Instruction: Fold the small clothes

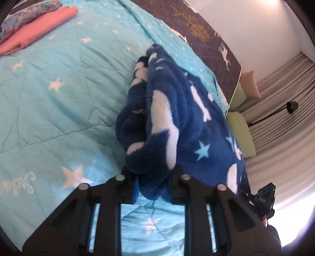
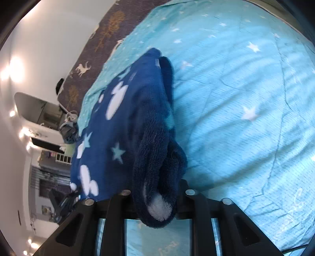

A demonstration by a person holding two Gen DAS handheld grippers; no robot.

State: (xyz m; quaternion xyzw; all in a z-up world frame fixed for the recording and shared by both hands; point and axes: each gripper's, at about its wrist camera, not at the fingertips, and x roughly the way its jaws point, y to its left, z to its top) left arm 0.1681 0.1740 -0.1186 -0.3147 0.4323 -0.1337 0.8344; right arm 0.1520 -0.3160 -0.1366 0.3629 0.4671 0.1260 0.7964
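Note:
A dark blue fleece garment [image 1: 187,118] with white shapes and pale stars hangs bunched over a turquoise star-print quilt [image 1: 59,98]. My left gripper [image 1: 154,183] is shut on a thick fold at its near edge, and the fabric fills the gap between the black fingers [image 1: 130,177]. In the right wrist view the same garment [image 2: 128,118] stretches away to the upper left. My right gripper [image 2: 157,198] is shut on another rolled fold with a white patch. The cloth between the two grippers is lifted off the quilt [image 2: 246,98].
A folded pink cloth [image 1: 37,29] and a patterned cloth [image 1: 29,13] lie at the quilt's far left corner. A dark blanket with deer and trees [image 1: 206,35] runs along the far edge. Green cushions [image 1: 242,134], curtains and a black lamp [image 1: 291,107] stand beyond the bed.

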